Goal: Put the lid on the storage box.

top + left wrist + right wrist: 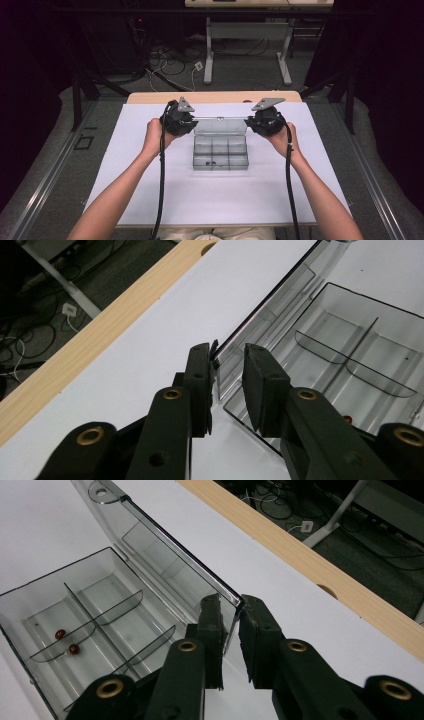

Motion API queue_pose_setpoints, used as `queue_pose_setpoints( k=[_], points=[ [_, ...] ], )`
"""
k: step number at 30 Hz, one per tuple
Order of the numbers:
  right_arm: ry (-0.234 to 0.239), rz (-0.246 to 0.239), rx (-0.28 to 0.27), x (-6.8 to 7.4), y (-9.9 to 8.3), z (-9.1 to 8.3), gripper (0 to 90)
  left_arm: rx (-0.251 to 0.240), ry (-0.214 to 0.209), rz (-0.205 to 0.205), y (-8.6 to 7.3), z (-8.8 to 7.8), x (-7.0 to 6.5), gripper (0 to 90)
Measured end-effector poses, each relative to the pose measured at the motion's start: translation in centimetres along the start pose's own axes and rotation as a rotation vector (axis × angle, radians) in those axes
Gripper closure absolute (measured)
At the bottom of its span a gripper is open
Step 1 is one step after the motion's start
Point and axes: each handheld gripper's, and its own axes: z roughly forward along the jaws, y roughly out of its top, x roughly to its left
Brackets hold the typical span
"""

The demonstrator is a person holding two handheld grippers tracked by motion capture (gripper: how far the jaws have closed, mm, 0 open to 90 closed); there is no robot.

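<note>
Left tongs [227, 365] and right tongs [229, 611] each pinch an end corner of the clear organizer box's lid [220, 124], nearly closed. Gripping both ends likely keeps it level while swinging. The compartmented tray [220, 152] lies between them on the worktop [150, 190].

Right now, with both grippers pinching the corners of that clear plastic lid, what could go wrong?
1. The left gripper and right gripper pinch only the thin corners of the clear plastic lid; it may slip free and drop.
2. Uneven pulling could twist the hinge.
3. Jolting the transparent compartment box might scatter the two small red beads.
</note>
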Motion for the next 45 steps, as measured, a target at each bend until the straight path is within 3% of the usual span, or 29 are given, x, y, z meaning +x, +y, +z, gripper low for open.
queue_pose_setpoints(
  k=[18,45],
  points=[
    [-0.003,-0.062,0.023,1.2,-0.7,-0.6,79.9,0.029,-0.009,0.060,-0.7,-0.5,-1.2,71.2],
    [-0.004,-0.125,0.031,3.2,-2.7,-1.5,78.0,0.015,-0.015,0.098,-2.8,-0.9,-3.4,68.0]
  ],
)
